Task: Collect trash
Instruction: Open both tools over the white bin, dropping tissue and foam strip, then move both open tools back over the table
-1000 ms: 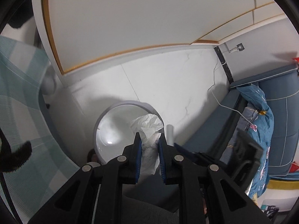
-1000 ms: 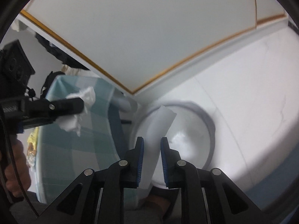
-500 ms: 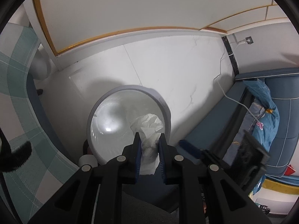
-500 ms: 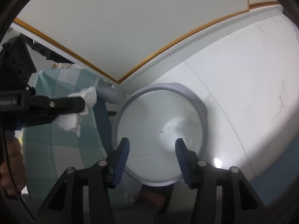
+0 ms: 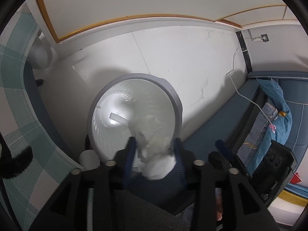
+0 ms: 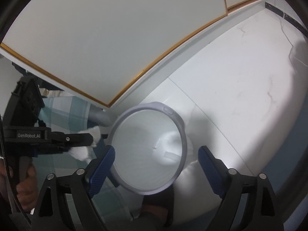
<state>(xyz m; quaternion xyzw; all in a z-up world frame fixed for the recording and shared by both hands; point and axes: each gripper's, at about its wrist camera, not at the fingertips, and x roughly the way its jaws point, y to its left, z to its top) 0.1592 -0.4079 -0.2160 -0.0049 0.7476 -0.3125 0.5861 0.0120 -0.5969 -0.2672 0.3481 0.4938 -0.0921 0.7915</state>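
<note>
A round grey trash bin [image 5: 176, 100] with a clear liner stands on the white floor; it also shows in the right wrist view [image 6: 179, 119]. A white strip of paper [image 5: 118, 119] lies inside it, also seen in the right wrist view [image 6: 171, 156]. My left gripper [image 5: 154, 152] is over the bin's near rim, jaws apart, with a crumpled white tissue [image 5: 156, 154] blurred between the fingers. In the right wrist view the tissue [image 6: 84, 150] is still at the left gripper's tips. My right gripper [image 6: 156, 161] is wide open and empty above the bin.
A table with a teal checked cloth [image 5: 17, 88] borders the bin on the left. A blue sofa [image 5: 288, 115] with a blue bundle is on the right, with a white cable [image 5: 248, 98] across the floor. White cabinet panels with gold trim [image 5: 134, 17] stand behind.
My right gripper opened and dropped the white strip into the bin. My left gripper moved over the bin and its jaws have spread; the tissue is blurred between them.
</note>
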